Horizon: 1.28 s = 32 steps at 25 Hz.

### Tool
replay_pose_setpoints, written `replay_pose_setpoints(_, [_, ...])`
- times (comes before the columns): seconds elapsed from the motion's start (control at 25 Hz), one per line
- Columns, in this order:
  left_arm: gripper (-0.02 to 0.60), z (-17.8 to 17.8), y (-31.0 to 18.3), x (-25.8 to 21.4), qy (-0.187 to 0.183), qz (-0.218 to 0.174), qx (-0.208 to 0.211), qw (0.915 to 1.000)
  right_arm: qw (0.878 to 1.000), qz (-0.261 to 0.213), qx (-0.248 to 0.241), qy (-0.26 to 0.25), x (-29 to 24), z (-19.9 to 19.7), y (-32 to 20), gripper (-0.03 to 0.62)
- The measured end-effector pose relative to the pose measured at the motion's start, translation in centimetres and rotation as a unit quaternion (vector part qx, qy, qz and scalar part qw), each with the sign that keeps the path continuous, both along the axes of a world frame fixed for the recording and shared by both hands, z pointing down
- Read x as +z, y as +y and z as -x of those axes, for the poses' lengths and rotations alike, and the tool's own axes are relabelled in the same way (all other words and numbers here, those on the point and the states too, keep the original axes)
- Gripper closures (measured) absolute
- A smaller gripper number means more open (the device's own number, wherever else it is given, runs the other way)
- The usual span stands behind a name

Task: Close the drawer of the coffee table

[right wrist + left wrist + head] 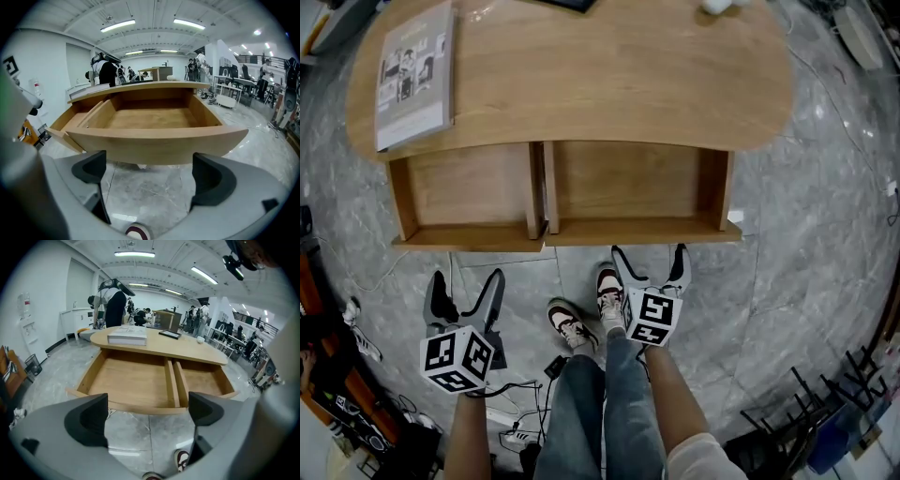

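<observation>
The left gripper has its jaws wide apart with nothing between them; beyond them lies grey marbled floor, and a shoe shows at the near edge. Farther off stands the coffee table with both drawers pulled out: the left drawer and the right drawer, side by side, both bare inside. On the tabletop a book lies at the left; a dark flat object lies to its right. Behind the table, a person in dark clothes bends forward.

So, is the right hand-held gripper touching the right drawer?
Apart. The right gripper view shows bare floor between the open right hand-held gripper and the right drawer front.
</observation>
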<state>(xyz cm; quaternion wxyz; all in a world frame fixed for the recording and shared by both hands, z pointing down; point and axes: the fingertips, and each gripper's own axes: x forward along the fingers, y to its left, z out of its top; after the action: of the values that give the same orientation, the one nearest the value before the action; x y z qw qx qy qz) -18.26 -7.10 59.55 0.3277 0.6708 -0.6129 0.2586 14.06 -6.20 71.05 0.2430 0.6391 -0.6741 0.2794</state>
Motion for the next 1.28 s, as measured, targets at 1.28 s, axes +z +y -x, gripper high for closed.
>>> replay_pose_setpoints(1.28, [0.051, 2.6, 0.7, 2.4, 0.016, 0.022, -0.028, 0.9992, 0.997, -0.069, 0.015, -0.003, -2.4, -0.1, -1.5, 0.026])
